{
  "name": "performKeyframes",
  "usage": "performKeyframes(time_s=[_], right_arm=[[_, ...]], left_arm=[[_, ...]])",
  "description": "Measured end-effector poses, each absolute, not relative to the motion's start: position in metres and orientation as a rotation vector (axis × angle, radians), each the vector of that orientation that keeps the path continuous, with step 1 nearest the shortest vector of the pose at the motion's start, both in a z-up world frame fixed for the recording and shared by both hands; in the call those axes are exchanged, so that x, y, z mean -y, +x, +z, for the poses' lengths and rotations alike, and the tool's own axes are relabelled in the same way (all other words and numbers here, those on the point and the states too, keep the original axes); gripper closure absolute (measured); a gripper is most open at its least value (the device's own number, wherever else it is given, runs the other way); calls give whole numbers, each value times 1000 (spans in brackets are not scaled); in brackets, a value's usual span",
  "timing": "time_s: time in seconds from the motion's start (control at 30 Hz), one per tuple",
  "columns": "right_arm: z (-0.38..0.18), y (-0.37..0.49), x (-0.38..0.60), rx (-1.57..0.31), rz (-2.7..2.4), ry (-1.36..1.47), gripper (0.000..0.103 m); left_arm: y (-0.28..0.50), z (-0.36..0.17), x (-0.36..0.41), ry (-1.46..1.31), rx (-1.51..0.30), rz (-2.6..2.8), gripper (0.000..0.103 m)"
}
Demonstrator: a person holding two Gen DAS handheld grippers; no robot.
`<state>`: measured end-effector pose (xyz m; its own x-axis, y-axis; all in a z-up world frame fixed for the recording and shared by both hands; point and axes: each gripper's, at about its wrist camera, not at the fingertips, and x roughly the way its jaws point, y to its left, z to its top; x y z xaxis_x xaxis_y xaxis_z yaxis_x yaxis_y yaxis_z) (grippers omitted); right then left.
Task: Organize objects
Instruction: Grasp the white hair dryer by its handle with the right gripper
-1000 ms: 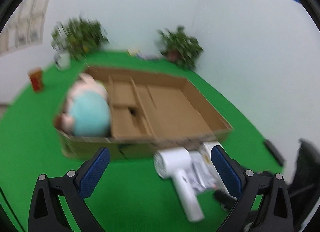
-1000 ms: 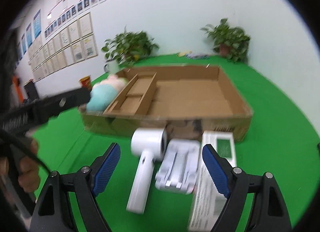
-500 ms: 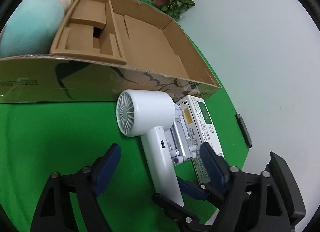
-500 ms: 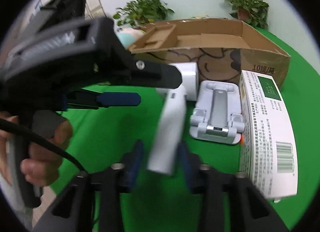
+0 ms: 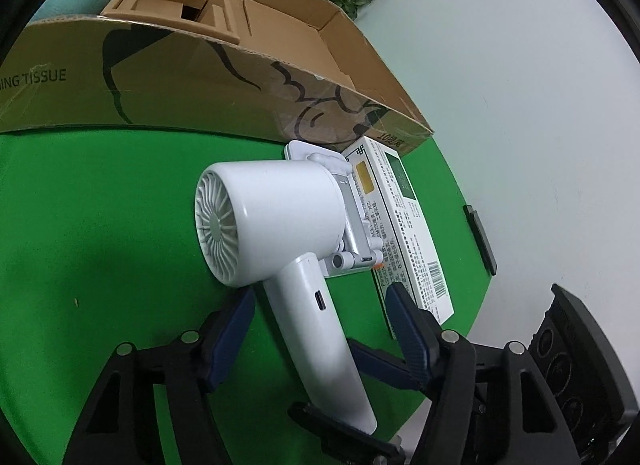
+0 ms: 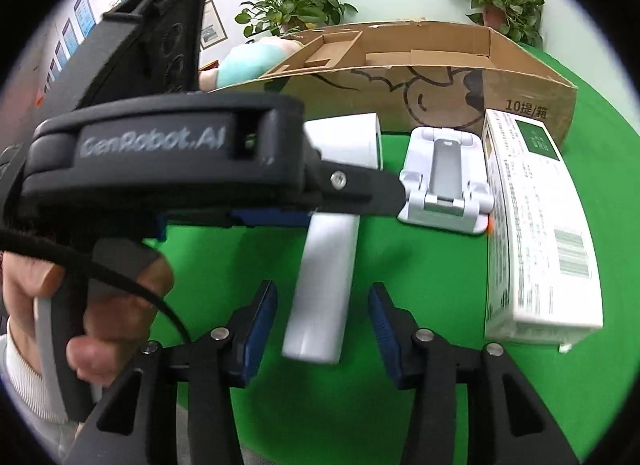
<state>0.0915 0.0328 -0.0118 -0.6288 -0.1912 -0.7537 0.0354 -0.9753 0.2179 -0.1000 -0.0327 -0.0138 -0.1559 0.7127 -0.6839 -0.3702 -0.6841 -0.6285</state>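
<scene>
Our left gripper (image 5: pixel 320 313) closing astride the white hair dryer (image 5: pixel 276 225) handle, pads not touching, our right gripper (image 6: pixel 322 321) opening, handle between its jaws, dryer on green mat (image 5: pixel 100 225), cardboard box (image 5: pixel 180 77) at twelve o'clock, phone stand (image 6: pixel 448 181) and white carton (image 6: pixel 540 233) at two o'clock

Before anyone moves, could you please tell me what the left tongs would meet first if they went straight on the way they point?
Most likely the white handheld fan: its handle already lies between the closing left tongs, pads not yet touching, and its round head sits just ahead.
</scene>
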Motion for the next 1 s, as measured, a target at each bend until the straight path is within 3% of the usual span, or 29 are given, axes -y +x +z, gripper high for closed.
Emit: performKeyframes(time_s=[0.23, 0.4, 1.0], right_arm=[[-10, 70, -35, 258, -2725, 1307, 57], [-15, 74, -26, 212, -2728, 1327, 74], [-9, 87, -18, 195, -2848, 1260, 75]], left_arm=[[-106, -20, 35, -1401, 463, 1903, 57], [-105, -21, 32, -1401, 419, 1927, 67], [-86, 6, 31, -1327, 345, 1978, 71]])
